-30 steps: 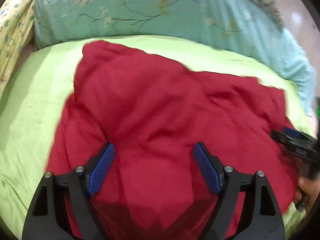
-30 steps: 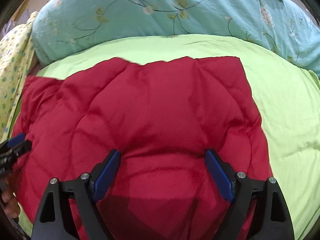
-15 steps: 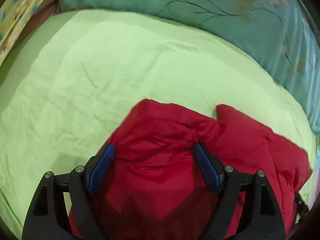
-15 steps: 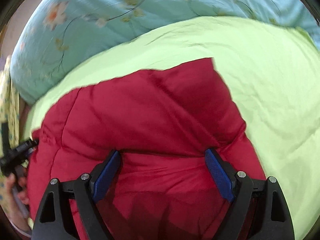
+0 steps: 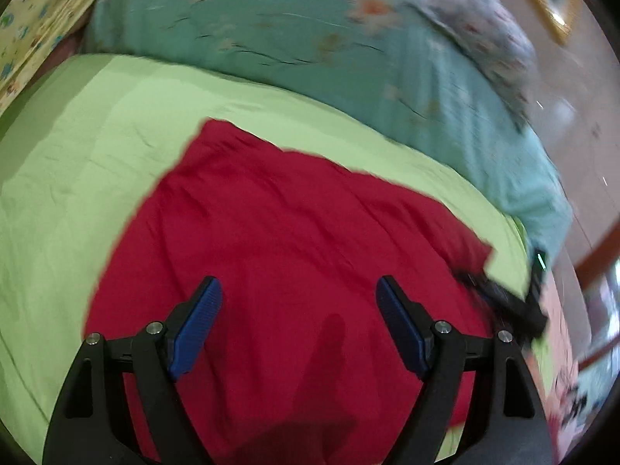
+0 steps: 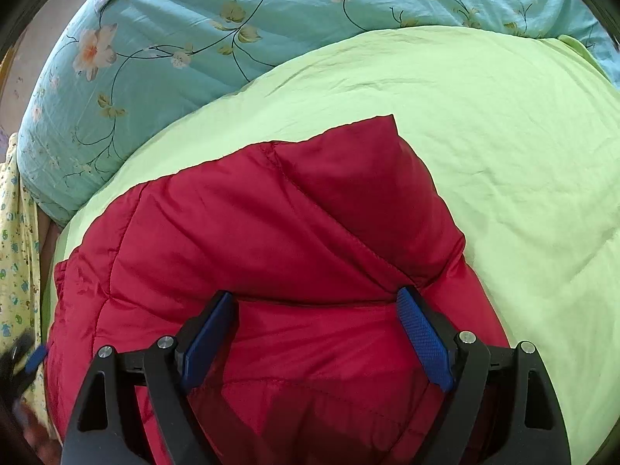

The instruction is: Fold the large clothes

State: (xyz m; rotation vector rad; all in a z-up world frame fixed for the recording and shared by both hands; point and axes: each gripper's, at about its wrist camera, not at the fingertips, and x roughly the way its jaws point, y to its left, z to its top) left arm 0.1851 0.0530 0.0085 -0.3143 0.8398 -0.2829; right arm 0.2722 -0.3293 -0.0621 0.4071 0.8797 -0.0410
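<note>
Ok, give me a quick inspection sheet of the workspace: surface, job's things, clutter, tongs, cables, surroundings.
Surface: green sheet, wrinkled.
Job's things: red padded garment lying on the sheet, partly folded.
Clutter: nothing seen.
Tongs: left tongs open over the garment; right tongs open, garment bunched between the pads, grip unclear.
Cables: nothing seen.
Surroundings: teal floral quilt behind the sheet; yellow patterned cloth at the side.

The red quilted garment (image 6: 271, 240) now lies folded narrower, its far half doubled toward the claws.
</note>
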